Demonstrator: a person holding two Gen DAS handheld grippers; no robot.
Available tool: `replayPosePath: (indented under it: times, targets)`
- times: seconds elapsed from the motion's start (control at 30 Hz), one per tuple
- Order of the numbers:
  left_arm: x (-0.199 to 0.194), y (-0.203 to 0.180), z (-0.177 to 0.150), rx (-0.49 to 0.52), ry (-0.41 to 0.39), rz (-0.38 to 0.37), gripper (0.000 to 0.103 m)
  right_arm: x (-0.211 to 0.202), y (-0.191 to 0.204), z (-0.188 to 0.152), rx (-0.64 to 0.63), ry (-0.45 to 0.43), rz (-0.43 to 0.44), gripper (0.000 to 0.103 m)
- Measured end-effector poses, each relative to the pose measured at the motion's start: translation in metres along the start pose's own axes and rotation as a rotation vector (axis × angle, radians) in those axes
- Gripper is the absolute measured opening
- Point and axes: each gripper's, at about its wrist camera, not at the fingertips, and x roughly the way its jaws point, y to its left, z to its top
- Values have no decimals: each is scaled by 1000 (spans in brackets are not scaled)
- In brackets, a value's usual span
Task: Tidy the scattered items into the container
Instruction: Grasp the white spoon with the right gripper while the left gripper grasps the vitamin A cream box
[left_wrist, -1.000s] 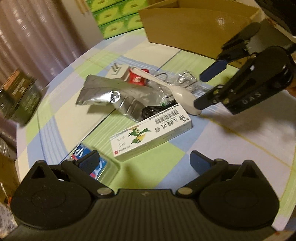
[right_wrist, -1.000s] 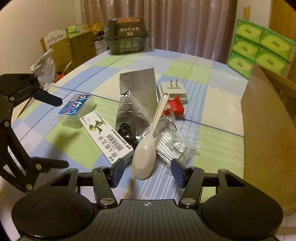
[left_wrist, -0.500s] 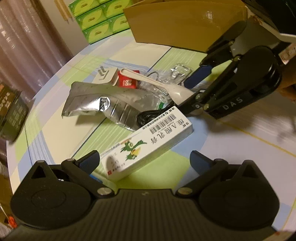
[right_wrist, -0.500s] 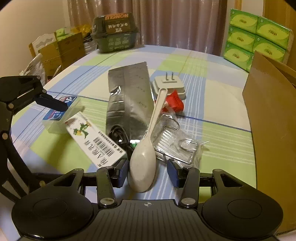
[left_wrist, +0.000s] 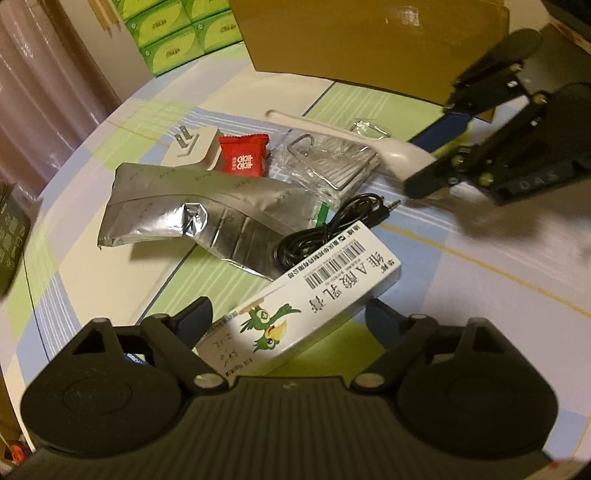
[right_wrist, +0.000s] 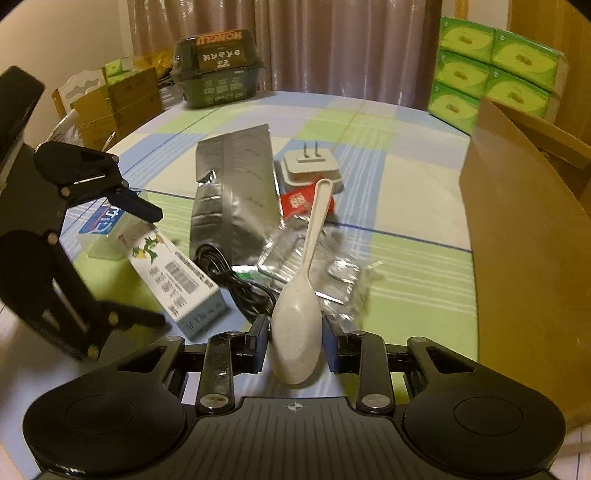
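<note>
Clamping the bowl of the stiff, light, smooth spoon at the counter's near edge, the right hand-held gripper is closed on it, while the left hand-held gripper is closing around the light, rigid carton, best held across its long sides, with the cardboard container beyond.

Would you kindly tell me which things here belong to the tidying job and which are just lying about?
For the job:
spoon, in the right gripper
white carton, between the closing left gripper fingers
foil pouch
black cable
plug adapter
red sachet
cardboard box

Lying about:
tissue packs
dark green tub
</note>
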Motion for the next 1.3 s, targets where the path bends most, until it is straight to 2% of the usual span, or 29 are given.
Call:
replayPosePath:
  times: [0.07, 0.23, 0.37, 0.43, 0.47, 0.57, 0.63, 0.73, 0.8, 0.87, 0.97, 1.07, 1.2, 1.3]
  targets:
    - [-4, -3, 2, -6, 24, 6, 74, -4, -2, -3, 3, 3, -1, 28]
    - [-25, -15, 3, -82, 80, -61, 70, -14, -5, -10, 6, 8, 9, 28]
    - [-42, -32, 2, -113, 77, -117, 68, -24, -4, -18, 13, 11, 21, 28]
    - [-47, -37, 4, -101, 41, -79, 69, -28, -5, -22, 18, 13, 22, 28]
    - [-47, -38, 6, -76, 21, -35, 75, -30, -5, -25, 19, 16, 21, 28]
    - [-37, -39, 10, 22, 21, 52, 77, -31, -5, -29, 21, 26, 20, 28]
    - [-24, -30, 10, 19, 55, 26, 77, -32, -5, -31, 24, 31, 20, 28]
    - [-6, -14, 7, -42, 113, -25, 77, -34, -5, -34, 19, 32, 22, 28]
    - [-6, -5, 7, -98, 117, -49, 69, -33, -5, -35, 13, 30, 23, 28]
    - [-10, -5, 6, -124, 127, -49, 52, -31, -5, -36, 9, 31, 21, 28]
    - [-20, -15, 6, -142, 134, -87, 41, -28, -6, -37, 11, 28, 18, 29]
    - [-29, -29, 6, -162, 125, -116, 41, -26, -6, -38, 14, 24, 17, 29]
    - [-35, -38, 8, -197, 91, -110, 41, -24, -5, -40, 11, 27, 8, 31]
    - [-31, -37, 11, -228, 83, -84, 41, -23, -3, -39, 8, 26, -1, 40]
